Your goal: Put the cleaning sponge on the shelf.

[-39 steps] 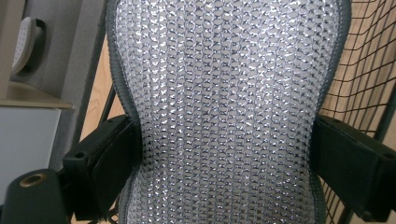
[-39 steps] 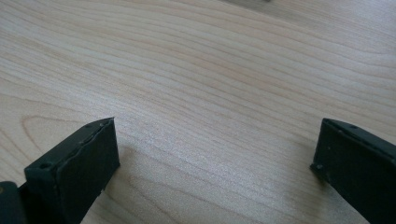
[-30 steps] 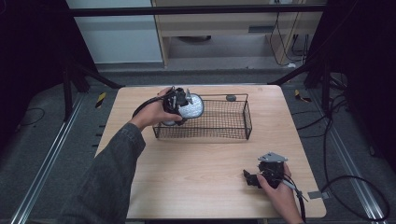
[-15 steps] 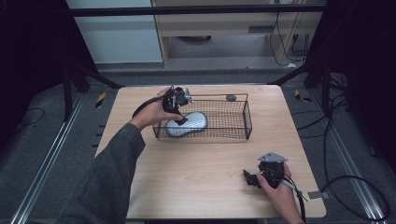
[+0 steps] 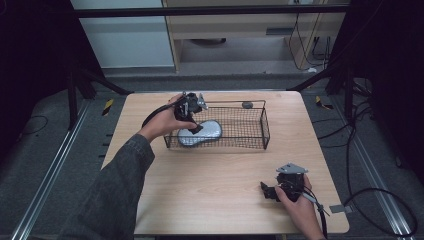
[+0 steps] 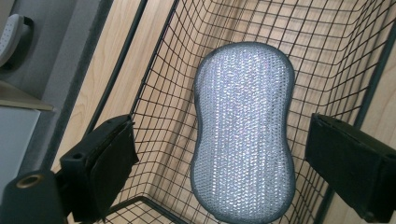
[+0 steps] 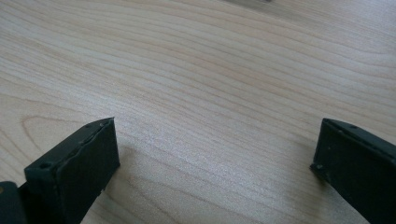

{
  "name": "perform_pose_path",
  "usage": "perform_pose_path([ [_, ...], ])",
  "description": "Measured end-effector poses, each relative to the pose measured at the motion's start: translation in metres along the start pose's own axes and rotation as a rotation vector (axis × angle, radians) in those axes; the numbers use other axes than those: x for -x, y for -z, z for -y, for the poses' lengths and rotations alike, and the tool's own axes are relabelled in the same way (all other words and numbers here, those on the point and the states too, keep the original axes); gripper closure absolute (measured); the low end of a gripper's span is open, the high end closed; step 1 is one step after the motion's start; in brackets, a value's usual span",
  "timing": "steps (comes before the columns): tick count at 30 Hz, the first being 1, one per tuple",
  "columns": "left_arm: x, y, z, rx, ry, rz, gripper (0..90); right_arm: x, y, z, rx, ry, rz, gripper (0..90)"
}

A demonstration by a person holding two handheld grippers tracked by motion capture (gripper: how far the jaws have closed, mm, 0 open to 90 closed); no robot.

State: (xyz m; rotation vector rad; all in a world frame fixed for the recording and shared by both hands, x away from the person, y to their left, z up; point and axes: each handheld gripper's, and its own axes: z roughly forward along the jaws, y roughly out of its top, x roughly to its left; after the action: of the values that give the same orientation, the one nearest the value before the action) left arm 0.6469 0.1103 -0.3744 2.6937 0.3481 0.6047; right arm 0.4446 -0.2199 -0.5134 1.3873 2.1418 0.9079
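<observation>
A grey peanut-shaped scrub pad [image 5: 200, 134] [image 6: 243, 130] lies flat on the floor of the black wire basket [image 5: 250, 142], at its left end. My left gripper [image 5: 192, 117] hovers open just above the pad, over the basket's left rim, and its jaws stand wide to either side of the pad without touching it. In the left gripper view the basket's mesh wall [image 6: 154, 93] rises on the left. My right gripper [image 5: 267, 192] rests open near the table's front right, with only bare wood [image 7: 210, 116] between its jaws.
A small dark object [image 5: 247, 105] lies on the table just behind the basket's back rim. The wooden table [image 5: 215, 190] is bare between the basket and the right gripper. Black frame posts and cables surround the table.
The pad was held up in the left gripper over the basket's left end; it has dropped to the basket floor and the gripper has let go. The right gripper has not moved.
</observation>
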Motion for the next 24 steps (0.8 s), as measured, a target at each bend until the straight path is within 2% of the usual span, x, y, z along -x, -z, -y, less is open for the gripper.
perform_pose_path([
  [3,0.003,0.002,-0.001,0.005,0.019,0.005,7.9,0.0,0.0,0.0,0.0,0.0,0.0,0.4],
  [10,0.011,0.008,-0.002,0.025,0.056,-0.019,7.1,0.0,0.0,0.0,0.001,0.001,0.0,0.4],
  [19,0.023,0.017,0.002,0.081,0.138,-0.03,5.2,0.0,0.0,0.0,0.0,0.0,0.0,0.4],
  [21,0.025,0.018,0.002,0.088,0.157,-0.02,4.2,0.0,0.0,0.0,0.001,-0.002,-0.001,0.4],
  [24,0.031,0.019,0.002,0.09,0.161,-0.023,4.1,0.0,0.0,0.0,0.002,-0.002,-0.001,0.4],
])
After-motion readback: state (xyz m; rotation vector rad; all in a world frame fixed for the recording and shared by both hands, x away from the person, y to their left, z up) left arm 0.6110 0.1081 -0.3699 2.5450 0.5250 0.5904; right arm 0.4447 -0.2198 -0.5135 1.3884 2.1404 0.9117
